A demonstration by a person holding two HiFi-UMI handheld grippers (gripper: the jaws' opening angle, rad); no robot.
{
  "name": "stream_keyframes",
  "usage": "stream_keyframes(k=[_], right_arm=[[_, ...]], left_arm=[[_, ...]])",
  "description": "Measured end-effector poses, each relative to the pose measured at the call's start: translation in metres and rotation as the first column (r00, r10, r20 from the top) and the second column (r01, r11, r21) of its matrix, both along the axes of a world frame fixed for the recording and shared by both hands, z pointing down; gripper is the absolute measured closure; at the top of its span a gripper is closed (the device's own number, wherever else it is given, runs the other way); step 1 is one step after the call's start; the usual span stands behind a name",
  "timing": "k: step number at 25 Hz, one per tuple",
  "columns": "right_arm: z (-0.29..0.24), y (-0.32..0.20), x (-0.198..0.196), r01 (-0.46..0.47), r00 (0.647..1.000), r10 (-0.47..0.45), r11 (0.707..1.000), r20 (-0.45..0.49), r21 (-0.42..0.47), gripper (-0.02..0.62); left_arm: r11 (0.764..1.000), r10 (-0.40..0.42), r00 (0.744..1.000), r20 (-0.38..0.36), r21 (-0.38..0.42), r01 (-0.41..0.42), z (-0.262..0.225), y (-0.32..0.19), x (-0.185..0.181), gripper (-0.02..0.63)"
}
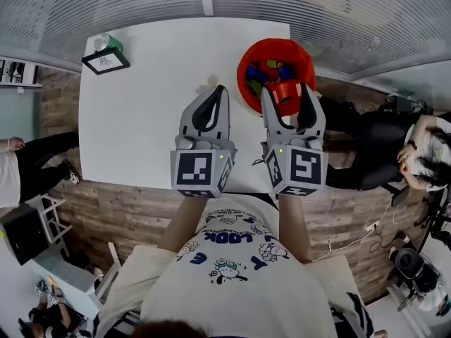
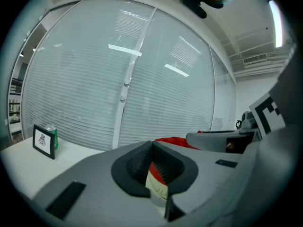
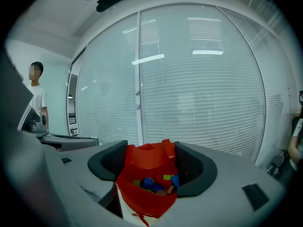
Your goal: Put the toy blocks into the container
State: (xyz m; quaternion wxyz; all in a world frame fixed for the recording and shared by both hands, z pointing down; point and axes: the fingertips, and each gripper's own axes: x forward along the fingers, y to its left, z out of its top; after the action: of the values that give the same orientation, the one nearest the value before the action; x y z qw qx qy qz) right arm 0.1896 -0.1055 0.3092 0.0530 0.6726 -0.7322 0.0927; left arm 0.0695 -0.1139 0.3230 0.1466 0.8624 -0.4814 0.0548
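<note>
Hovering above the red container, the right gripper had its fingers clamped on a red block, one pad against each side of it. In the right gripper view that red block sat squarely between the dark pads, directly over the open mouth of the container. Below it, loose blocks in blue, green and yellow lay piled inside. From the head view the same blocks showed within the red rim, and the container stood on the white tabletop near its far right corner.

The left gripper was held beside the right one, over the tabletop just left of the container. Its fingers were pressed together at the tips with no block between them. A small pale thing lay on the tabletop just beyond those tips, too small to identify.

At the far left corner of the tabletop stood a framed card with a green can just behind it, both well apart from the grippers. A person was beside the tabletop on the right, and another person on the left.
</note>
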Motion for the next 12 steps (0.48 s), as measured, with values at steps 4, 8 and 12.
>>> stream_keyframes(k=[4, 8, 12], right_arm=[[0.008, -0.004, 0.010, 0.009, 1.000, -0.009, 1.000, 0.013, -0.027, 0.290], [0.019, -0.008, 0.014, 0.024, 0.999, -0.022, 0.997, 0.028, -0.067, 0.285], [0.024, -0.012, 0.017, 0.029, 0.999, -0.027, 0.996, 0.030, -0.079, 0.282]], left_arm=[[1.000, 0.002, 1.000, 0.008, -0.005, -0.002, 0.001, -0.001, 0.011, 0.580], [1.000, -0.001, 1.000, 0.012, -0.008, 0.001, 0.003, -0.003, 0.017, 0.580], [1.000, -0.009, 1.000, 0.013, -0.015, 0.009, 0.006, -0.006, 0.021, 0.580]])
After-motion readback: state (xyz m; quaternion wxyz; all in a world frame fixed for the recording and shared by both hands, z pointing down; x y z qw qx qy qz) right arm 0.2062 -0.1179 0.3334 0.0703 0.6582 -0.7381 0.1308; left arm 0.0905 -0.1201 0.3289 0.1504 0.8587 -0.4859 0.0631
